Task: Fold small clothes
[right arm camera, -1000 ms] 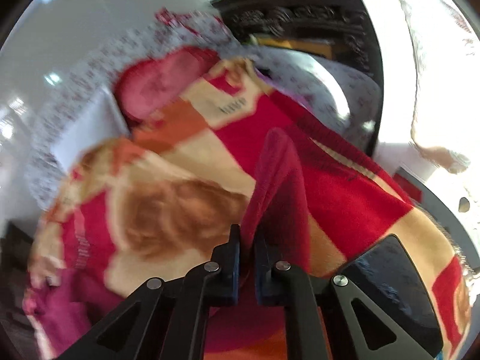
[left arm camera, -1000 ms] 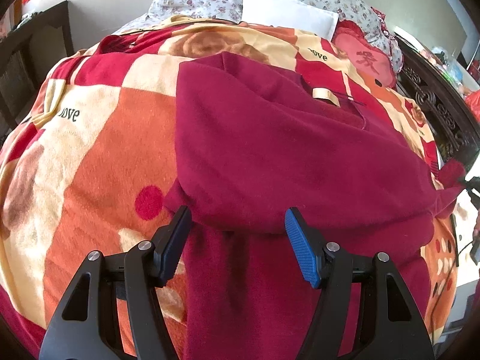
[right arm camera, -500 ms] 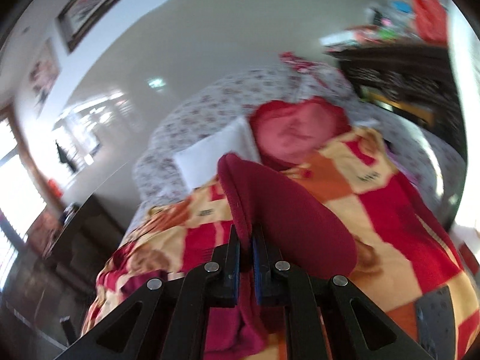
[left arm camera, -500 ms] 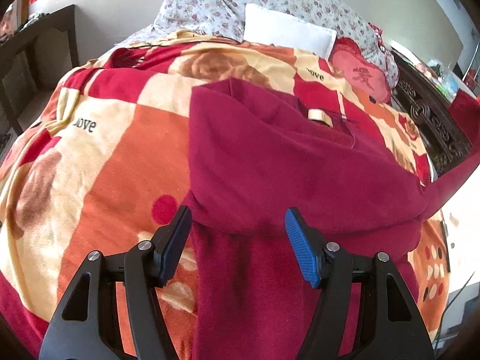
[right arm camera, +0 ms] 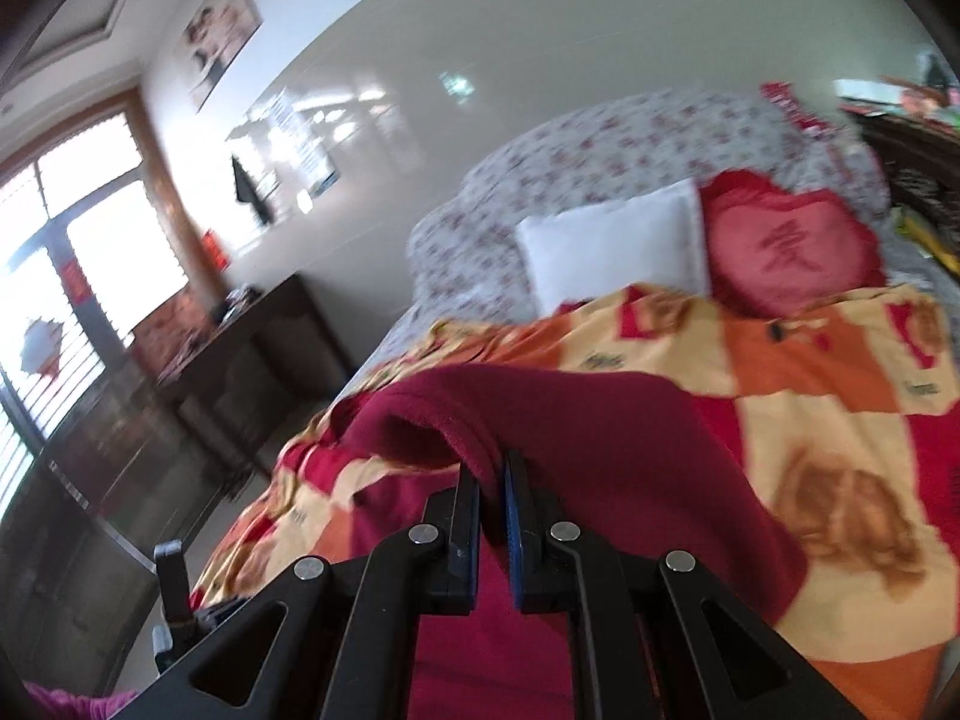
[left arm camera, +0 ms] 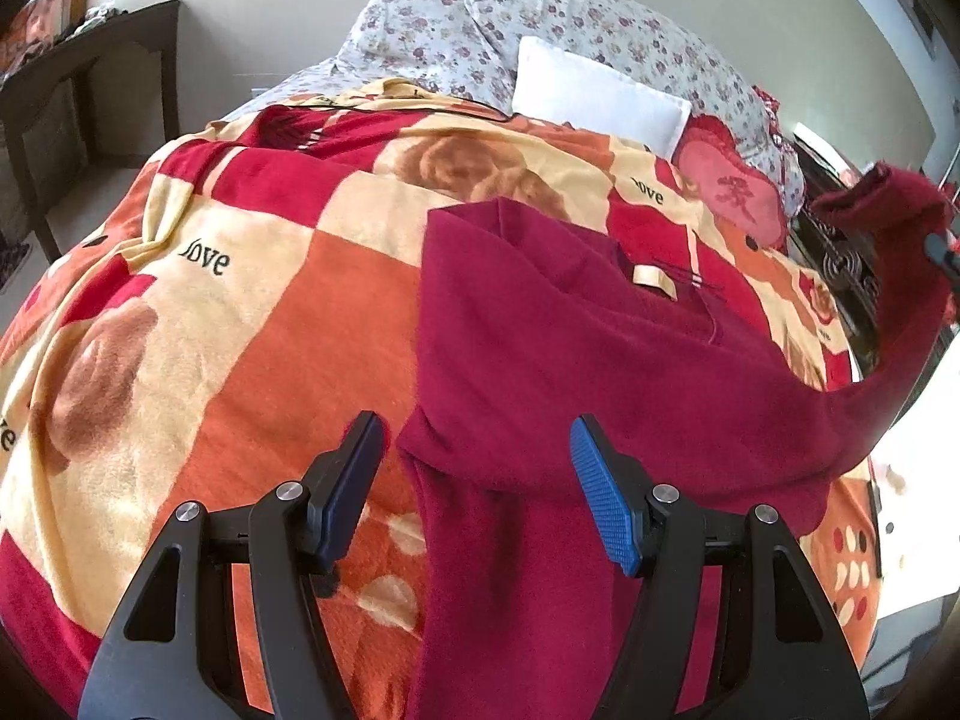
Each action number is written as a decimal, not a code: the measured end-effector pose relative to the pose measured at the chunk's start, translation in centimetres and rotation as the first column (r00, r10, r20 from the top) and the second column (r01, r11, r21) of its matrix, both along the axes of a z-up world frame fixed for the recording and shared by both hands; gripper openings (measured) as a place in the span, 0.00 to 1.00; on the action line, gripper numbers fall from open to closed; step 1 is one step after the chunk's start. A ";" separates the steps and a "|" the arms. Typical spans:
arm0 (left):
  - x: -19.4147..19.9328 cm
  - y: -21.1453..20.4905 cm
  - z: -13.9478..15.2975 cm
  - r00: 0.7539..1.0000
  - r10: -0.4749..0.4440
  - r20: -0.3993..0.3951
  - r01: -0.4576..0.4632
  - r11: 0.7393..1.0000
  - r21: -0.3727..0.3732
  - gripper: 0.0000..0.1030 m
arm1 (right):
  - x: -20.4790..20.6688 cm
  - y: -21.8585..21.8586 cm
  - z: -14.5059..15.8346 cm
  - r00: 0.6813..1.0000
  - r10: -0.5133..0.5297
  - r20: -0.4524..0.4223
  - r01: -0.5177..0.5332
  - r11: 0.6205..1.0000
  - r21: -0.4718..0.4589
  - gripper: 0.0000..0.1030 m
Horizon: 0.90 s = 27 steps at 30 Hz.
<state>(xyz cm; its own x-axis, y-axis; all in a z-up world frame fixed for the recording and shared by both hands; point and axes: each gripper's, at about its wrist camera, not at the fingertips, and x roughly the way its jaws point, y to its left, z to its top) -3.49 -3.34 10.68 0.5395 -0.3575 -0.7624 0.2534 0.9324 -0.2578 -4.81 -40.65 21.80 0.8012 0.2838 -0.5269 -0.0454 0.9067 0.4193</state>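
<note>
A dark red sweater [left arm camera: 576, 360] lies spread on the patterned blanket [left arm camera: 270, 330] of a bed. My left gripper [left arm camera: 474, 480] is open and empty, hovering over the sweater's near left part. My right gripper [right arm camera: 492, 498] is shut on a sleeve of the sweater [right arm camera: 540, 420] and holds it up above the bed. That raised sleeve shows at the far right of the left wrist view [left arm camera: 900, 276], stretched up from the sweater's body.
Floral pillows [left arm camera: 540, 42], a white pillow [left arm camera: 594, 96] and a red heart cushion [left arm camera: 732, 192] lie at the bed's head. A dark wooden desk [right arm camera: 240, 360] stands left of the bed, dark carved furniture [left arm camera: 840, 252] right of it.
My right gripper has lifted the sleeve higher and swung it over the bed toward the left. My left gripper has stayed open over the sweater, drawing back slightly.
</note>
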 end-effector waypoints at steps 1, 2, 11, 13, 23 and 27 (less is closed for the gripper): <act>0.1 0.1 0.0 1.000 0.003 -0.002 -0.003 1.000 -0.006 0.63 | 0.8 0.9 -1.0 1.000 0.021 -0.014 -0.021 1.000 0.006 0.06; 0.1 0.2 -0.1 1.000 0.005 -0.003 -0.005 1.000 -0.010 0.63 | 1.3 1.7 -1.8 0.999 0.036 -0.026 -0.036 0.999 0.016 0.06; 0.6 1.0 -0.9 0.999 0.027 -0.028 -0.028 0.998 -0.048 0.63 | 4.1 7.9 -11.1 0.974 0.126 -0.189 -0.130 0.992 -0.005 0.06; 0.7 1.1 -1.0 0.999 0.027 -0.034 -0.029 0.998 -0.061 0.63 | 4.0 8.7 -13.0 0.963 0.141 -0.230 -0.150 0.989 -0.020 0.06; 0.6 -0.3 -1.1 0.999 -0.015 -0.036 0.012 0.997 -0.076 0.63 | 1.2 7.6 -18.6 0.923 0.110 -0.368 -0.110 0.994 0.020 0.15; 0.7 -1.8 -1.4 0.998 -0.046 -0.043 0.043 0.997 -0.068 0.63 | -1.2 6.7 -18.6 0.923 0.107 -0.370 -0.096 0.994 0.048 0.25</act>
